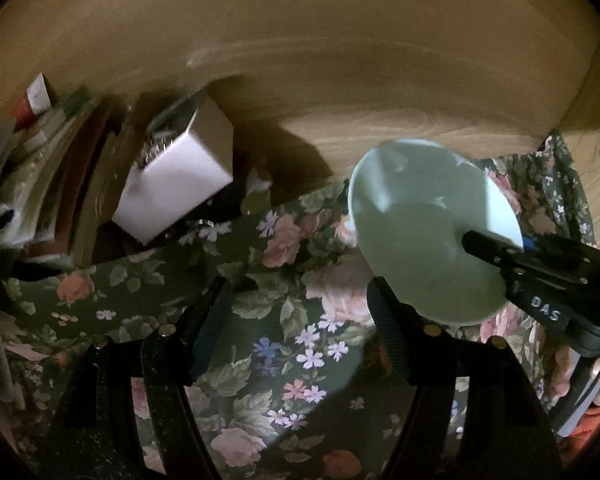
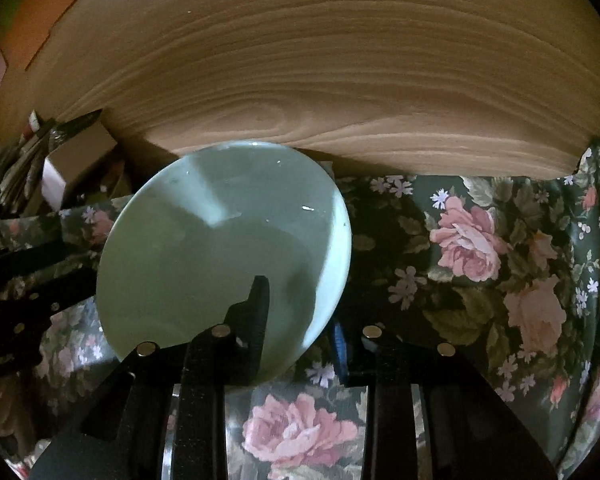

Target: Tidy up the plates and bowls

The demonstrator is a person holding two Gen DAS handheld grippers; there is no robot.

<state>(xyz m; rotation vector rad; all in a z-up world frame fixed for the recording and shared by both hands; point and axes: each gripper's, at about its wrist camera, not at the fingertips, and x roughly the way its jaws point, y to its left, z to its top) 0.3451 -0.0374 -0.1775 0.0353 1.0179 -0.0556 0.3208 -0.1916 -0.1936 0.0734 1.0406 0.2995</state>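
Right claw is pinching the pale plate's near rim, plate tilted up leftward, with the spread left claw empty just beside it.

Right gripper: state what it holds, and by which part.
The right gripper holds the pale green plate by its near rim, one finger over the face, one beneath. The left gripper holds nothing.

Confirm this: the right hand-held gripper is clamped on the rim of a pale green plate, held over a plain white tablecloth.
One detail is wrong. The right hand-held gripper does clamp the pale green plate, but the tablecloth is dark green with pink roses, not plain white; the right wrist view shows it.
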